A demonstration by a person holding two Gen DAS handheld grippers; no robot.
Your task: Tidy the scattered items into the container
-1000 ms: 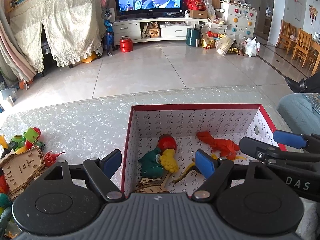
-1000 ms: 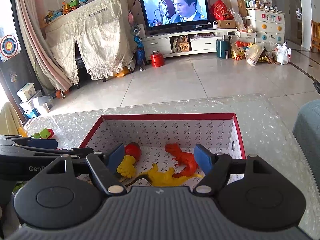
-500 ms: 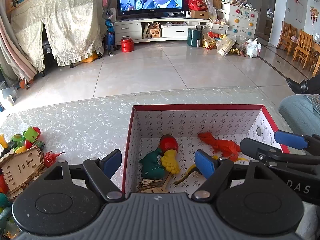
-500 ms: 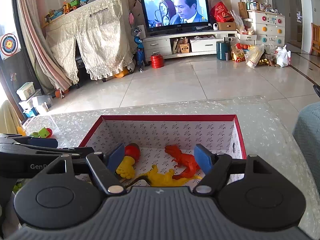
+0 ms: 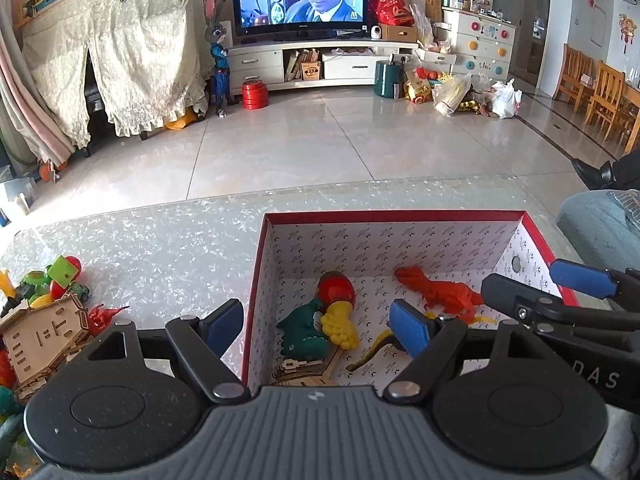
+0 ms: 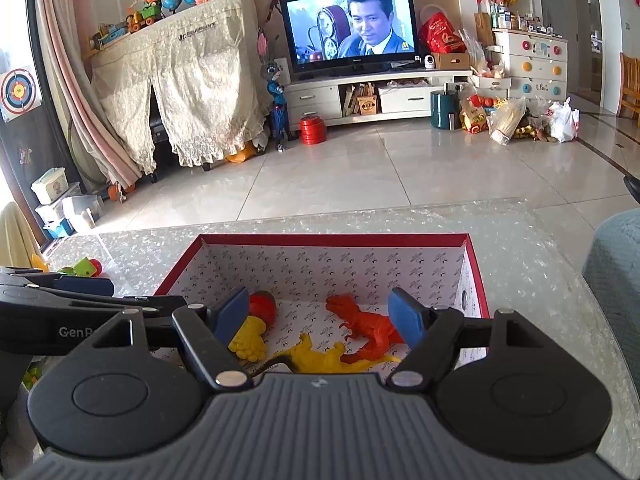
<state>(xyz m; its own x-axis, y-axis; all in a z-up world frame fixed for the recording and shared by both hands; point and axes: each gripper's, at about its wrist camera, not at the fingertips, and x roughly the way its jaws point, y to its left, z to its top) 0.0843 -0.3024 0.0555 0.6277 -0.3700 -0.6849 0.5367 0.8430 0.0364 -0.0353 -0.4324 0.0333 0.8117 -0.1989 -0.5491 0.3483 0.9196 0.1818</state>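
A red-rimmed box [image 5: 384, 218] with patterned white walls sits on the speckled table; it also shows in the right wrist view [image 6: 332, 240]. Inside lie a green dinosaur [image 5: 304, 334], a red-and-yellow toy [image 5: 338, 306], an orange dinosaur [image 5: 440, 292] and a yellow dinosaur [image 6: 320, 358]. My left gripper [image 5: 318, 326] is open and empty, straddling the box's left wall. My right gripper [image 6: 320, 314] is open and empty above the box's near side. Scattered toys [image 5: 56, 280] and a wooden model house [image 5: 44, 338] lie left of the box.
The table's far edge [image 5: 320, 192] drops to a tiled floor. A blue-grey cushion [image 6: 616, 260] stands at the right. My right gripper also shows in the left wrist view [image 5: 560, 300], close over the box's right wall.
Both grippers have lifted and pulled back slightly; the box sits a little lower in both views. Both stay open and empty.
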